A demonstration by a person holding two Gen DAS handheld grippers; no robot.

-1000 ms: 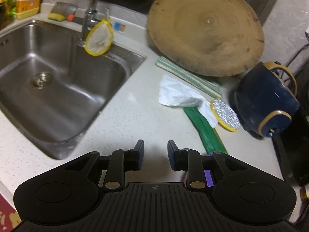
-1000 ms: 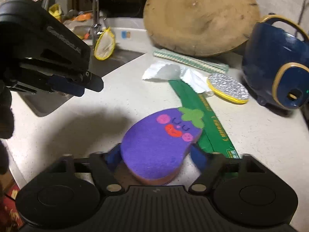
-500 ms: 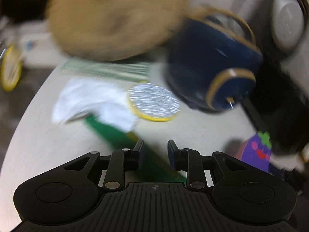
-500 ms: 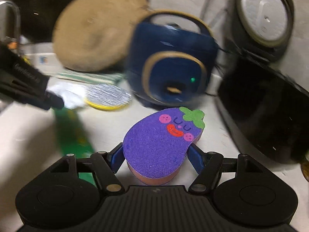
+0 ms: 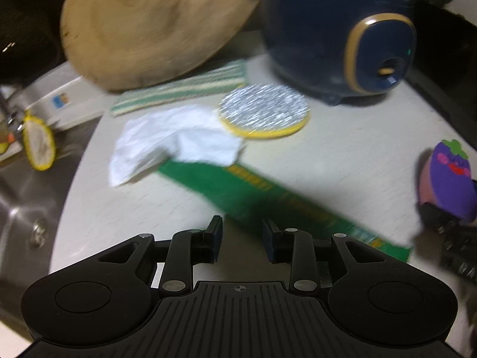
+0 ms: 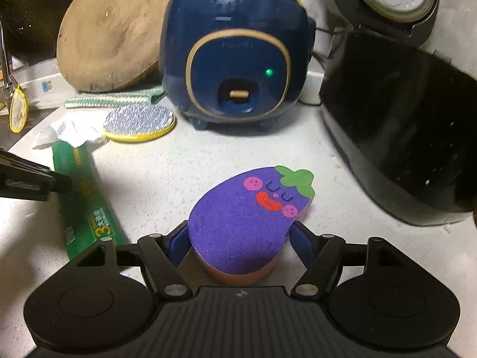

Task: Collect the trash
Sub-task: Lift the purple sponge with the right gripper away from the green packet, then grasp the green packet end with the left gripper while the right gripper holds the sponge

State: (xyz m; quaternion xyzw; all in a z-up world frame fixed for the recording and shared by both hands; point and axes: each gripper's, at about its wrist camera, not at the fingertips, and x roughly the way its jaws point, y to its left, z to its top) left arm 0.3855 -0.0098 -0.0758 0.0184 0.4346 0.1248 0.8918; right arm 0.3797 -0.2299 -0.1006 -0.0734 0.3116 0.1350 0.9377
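Observation:
A long green wrapper [image 5: 268, 197] lies flat on the pale counter, and crumpled white paper [image 5: 173, 146] covers its far end. My left gripper [image 5: 241, 235] hovers just above the wrapper's middle. Its jaws are opening and the pads press on nothing. My right gripper [image 6: 240, 232] is shut on a purple eggplant-shaped sponge [image 6: 247, 217], held just above the counter. The left wrist view shows that sponge [image 5: 450, 179] at its right edge. In the right wrist view the wrapper [image 6: 83, 203] and the paper [image 6: 71, 131] lie to the left, with the left gripper's fingers [image 6: 35, 179] above the wrapper.
A round silver scouring pad with a yellow rim [image 5: 263, 110] lies beside the paper. Behind stand a blue rice cooker [image 6: 235, 56], a leaning round wooden board [image 6: 110, 35] and a striped cloth [image 5: 179, 89]. A black appliance [image 6: 402, 137] is at the right, a steel sink [image 5: 26, 197] at the left.
Both views have swung right, from the sink toward the rice cooker. The left gripper now hangs over the green wrapper with a wider gap. The right gripper still holds the sponge.

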